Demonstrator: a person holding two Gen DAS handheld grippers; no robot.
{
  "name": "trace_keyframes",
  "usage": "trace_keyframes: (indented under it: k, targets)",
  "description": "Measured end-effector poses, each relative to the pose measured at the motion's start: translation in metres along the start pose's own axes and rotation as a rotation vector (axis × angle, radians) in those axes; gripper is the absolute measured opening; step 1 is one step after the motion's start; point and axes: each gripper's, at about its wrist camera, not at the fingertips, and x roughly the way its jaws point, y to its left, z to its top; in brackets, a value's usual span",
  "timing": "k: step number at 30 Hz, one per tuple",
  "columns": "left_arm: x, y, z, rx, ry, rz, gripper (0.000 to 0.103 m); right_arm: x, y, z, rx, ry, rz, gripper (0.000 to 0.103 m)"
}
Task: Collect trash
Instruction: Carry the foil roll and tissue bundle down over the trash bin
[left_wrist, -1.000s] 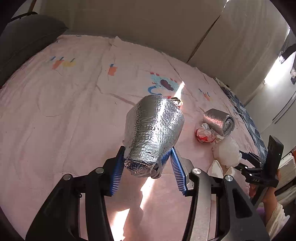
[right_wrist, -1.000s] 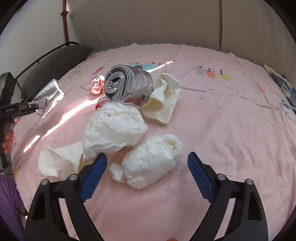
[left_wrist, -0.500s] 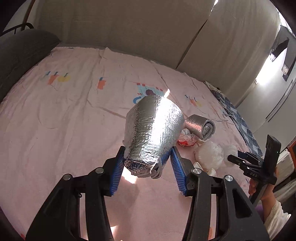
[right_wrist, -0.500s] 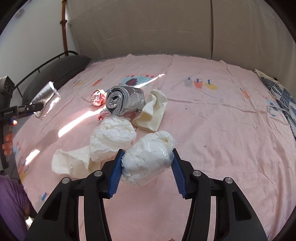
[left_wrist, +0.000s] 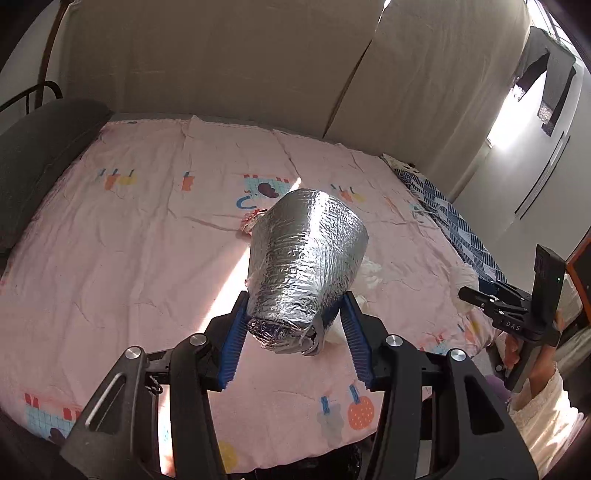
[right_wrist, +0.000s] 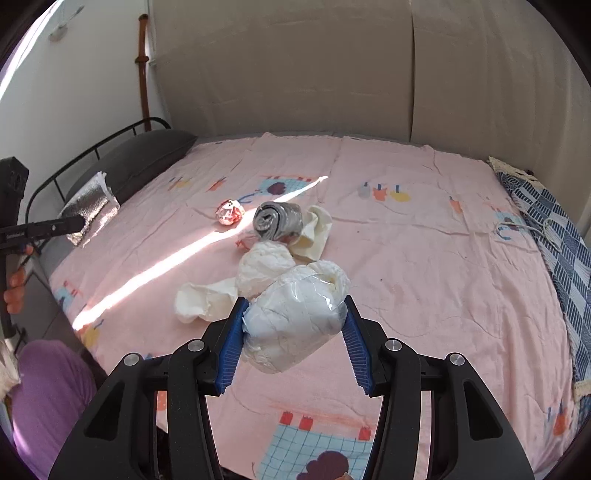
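Your left gripper (left_wrist: 293, 334) has its fingers partly closed on the narrow end of the foil bag (left_wrist: 304, 266), held above the bed (left_wrist: 110, 258); your right gripper (right_wrist: 291, 341) pinches the white bundle (right_wrist: 295, 317) across its middle, also off the sheet. Both look light and soft, so they will likely squash rather than slip; the foil is crinkly and may slide on the pads, so keep hold low on its folded end. The foil roll (right_wrist: 277, 220), red wad (right_wrist: 229, 211), white wad (right_wrist: 264, 267) and cream rags (right_wrist: 205, 301) lie mid-bed; take each across its bulk.
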Motion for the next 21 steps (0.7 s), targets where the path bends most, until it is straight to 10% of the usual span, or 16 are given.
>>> trace_keyframes:
  k: [21]
  targets:
    - [-0.041, -0.067, -0.054, 0.095, 0.13, -0.024, 0.051, -0.086, 0.038, -0.061, -0.015, 0.033, 0.099, 0.047]
